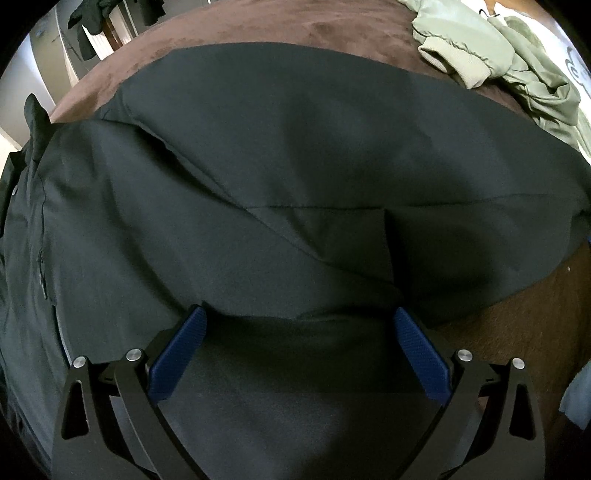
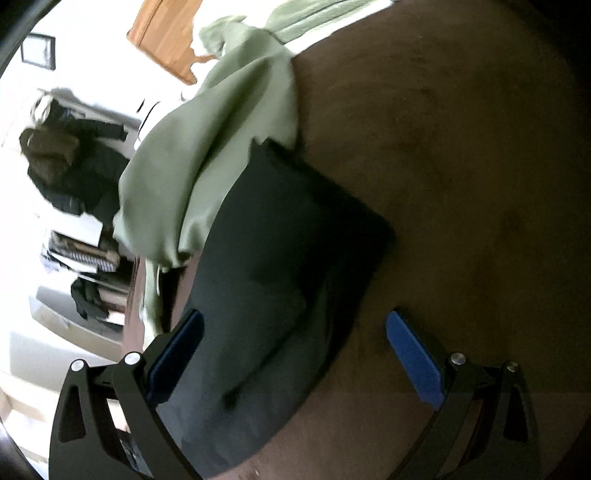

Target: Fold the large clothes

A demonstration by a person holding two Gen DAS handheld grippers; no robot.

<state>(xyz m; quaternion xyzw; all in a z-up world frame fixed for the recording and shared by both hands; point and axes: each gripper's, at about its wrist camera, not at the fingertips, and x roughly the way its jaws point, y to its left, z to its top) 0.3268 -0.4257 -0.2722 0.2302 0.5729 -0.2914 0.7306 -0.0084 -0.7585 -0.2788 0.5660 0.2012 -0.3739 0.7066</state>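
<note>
The large dark grey-green fabric garment (image 1: 280,177) lies spread on the brown plush bed cover (image 1: 258,26), its long axis crosswise ahead of the left tool (image 1: 299,321), whose blue pads are spread wide. The right tool (image 2: 295,325) is also spread, with a dark sleeve-like part (image 2: 280,258) running forward between its pads. A crumpled pale green jacket (image 1: 509,59) lies beyond.

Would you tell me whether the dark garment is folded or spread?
Partly folded: on the dark garment one layer lies doubled over another, its edge crossing the middle.

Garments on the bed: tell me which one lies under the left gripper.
The dark garment, spread flat beneath the open left gripper. The pale green jacket lies crumpled farther off.
</note>
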